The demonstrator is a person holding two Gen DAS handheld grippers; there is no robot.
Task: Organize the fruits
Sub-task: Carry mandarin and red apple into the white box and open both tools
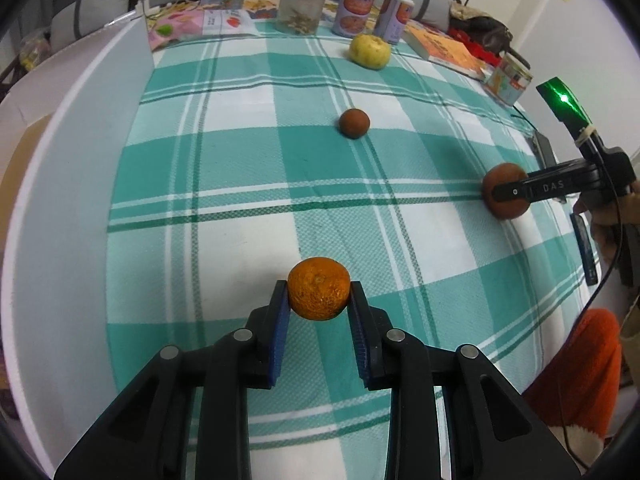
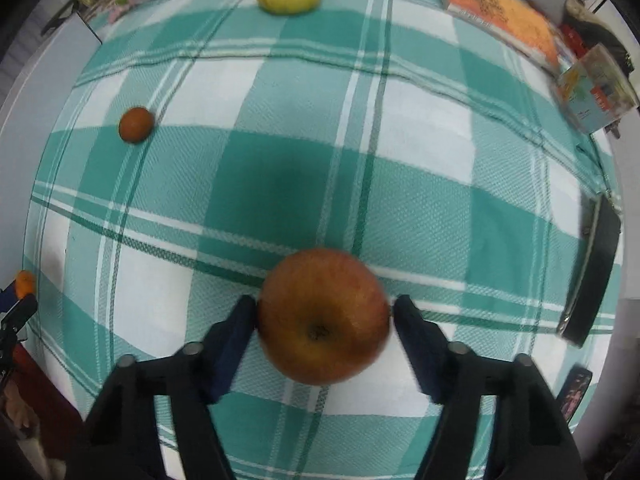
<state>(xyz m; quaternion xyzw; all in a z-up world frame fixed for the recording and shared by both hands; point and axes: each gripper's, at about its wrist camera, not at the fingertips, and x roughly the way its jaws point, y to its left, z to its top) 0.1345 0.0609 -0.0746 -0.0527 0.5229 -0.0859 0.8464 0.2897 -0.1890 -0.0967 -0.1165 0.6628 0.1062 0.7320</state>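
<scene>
The left gripper pinched an orange mandarin between its blue pads, low in the middle of the left wrist view. The right gripper had a red apple between its fingers; the picture was blurry, but the pads seemed to touch its sides. A small brown fruit sat alone on the green and white checked tablecloth, near the middle. A yellow apple lay further up, close to two cans and a clear jar. An orange book lay at the upper right.
</scene>
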